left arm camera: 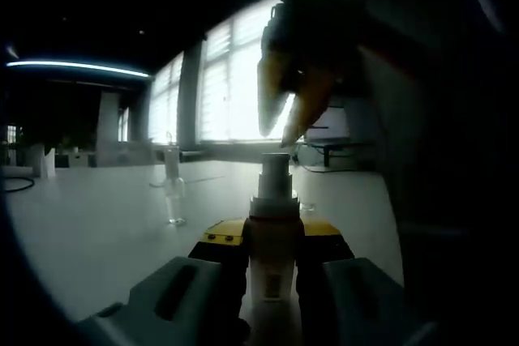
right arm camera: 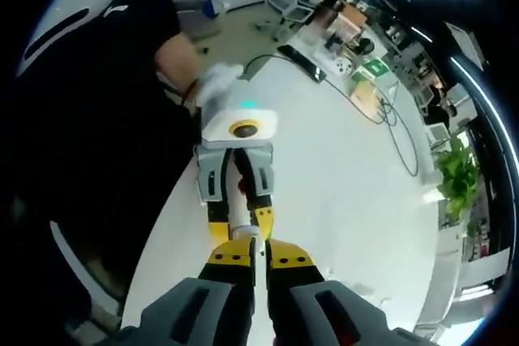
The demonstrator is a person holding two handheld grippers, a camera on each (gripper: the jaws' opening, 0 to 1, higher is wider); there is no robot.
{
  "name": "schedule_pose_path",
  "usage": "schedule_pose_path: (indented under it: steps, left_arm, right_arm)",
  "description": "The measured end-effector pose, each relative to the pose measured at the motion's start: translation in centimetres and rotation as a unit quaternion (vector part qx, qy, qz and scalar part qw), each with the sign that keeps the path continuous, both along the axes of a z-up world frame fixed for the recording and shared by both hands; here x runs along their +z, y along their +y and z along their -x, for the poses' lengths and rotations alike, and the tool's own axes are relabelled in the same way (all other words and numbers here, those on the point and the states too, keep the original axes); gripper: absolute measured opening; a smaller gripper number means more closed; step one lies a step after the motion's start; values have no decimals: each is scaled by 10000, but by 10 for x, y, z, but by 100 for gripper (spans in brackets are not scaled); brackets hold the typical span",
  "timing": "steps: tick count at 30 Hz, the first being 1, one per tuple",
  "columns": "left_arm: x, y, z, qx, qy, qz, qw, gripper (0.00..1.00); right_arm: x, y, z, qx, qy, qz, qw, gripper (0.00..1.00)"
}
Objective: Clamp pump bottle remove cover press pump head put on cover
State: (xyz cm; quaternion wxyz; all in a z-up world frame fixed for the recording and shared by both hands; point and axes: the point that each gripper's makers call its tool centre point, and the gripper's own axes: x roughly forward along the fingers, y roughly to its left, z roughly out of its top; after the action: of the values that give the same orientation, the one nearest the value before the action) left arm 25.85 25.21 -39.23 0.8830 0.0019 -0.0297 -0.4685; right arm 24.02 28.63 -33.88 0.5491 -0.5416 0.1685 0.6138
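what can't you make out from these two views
- Pump bottle label: left gripper view, dark and backlit; the left claw clamps its sides.
- Whether the right claw touches the pump head, or is open or shut: window glare there; in the right gripper view its own jaws cover the head.
- Clear item on the table: too small to name.

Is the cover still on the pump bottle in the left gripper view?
No: the pump bottle, held between the left gripper's jaws, shows its bare pump head, with the right gripper poised just above.

pump bottle [left arm camera: 272,232] base hid btwn jaws | far desks [right arm camera: 349,30] blurry
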Motion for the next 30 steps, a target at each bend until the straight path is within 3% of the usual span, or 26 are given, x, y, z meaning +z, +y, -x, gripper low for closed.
schedule_pose_path:
  steps: [3,17,30]
  left_arm:
    - [0,0,1,-2,-5,-1,10000,13]
    - [1,-1,2,-9,-17,-4,10000,13]
    - [1,0,1,-12,-30,-9,10000,13]
  right_arm:
    - [4,4,-1,-22,108,-80,9999,0]
    - [-2,-3,4,440,44,718,9964,0]
    - [-7,-3,2,588,82,920,9940,0]
